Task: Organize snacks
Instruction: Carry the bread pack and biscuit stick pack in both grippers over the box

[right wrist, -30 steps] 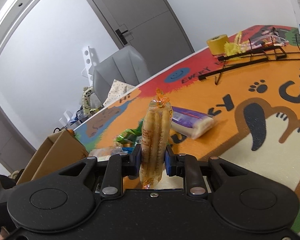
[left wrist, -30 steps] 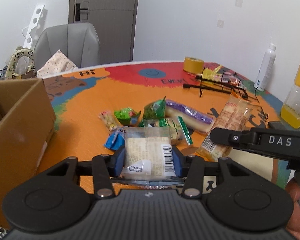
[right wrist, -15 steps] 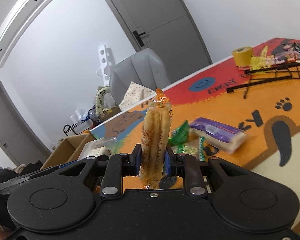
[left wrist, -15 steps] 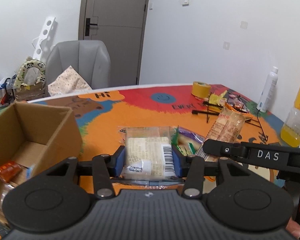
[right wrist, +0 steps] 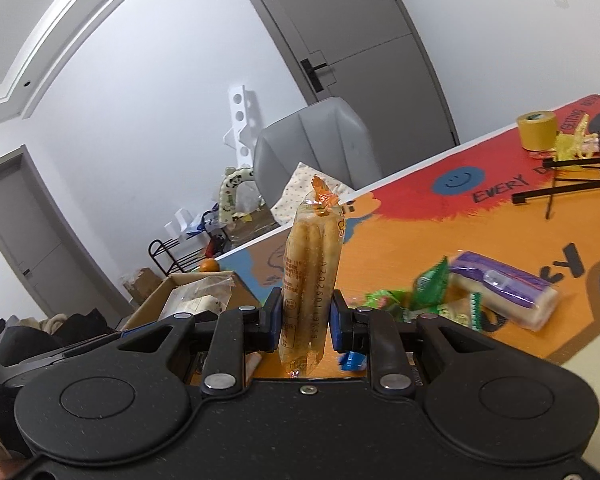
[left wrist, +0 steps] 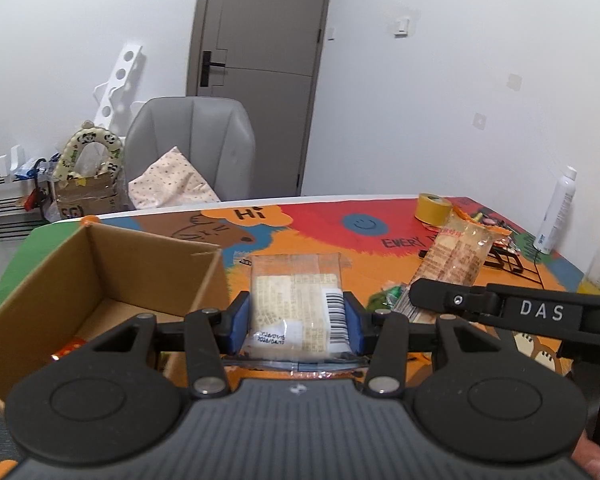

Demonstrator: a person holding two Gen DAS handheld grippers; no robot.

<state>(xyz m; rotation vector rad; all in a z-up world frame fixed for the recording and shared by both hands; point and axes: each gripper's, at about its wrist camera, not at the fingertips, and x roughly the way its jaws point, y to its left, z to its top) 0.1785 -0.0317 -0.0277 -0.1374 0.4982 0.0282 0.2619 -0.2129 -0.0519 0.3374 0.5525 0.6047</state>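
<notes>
Cardboard box (left wrist: 100, 272) now nearer below left claw (left wrist: 296, 320) pinching cake packet (left wrist: 298, 304), right claw (right wrist: 305, 320) pinching biscuit pack (right wrist: 310, 280).

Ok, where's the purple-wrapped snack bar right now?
In the right wrist view the purple-wrapped snack bar lies at the right on the orange cartoon table mat, just right of the green snack packets; nothing grips it.

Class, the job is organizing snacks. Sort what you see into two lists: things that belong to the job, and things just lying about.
Belongs to the job:
- clear packet, held in the left tongs
- biscuit-stick packet, held in the right tongs
- cardboard box
- purple-wrapped snack
- green packets

Just lying about:
- yellow tape roll
- white spray bottle
- grey chair
</notes>
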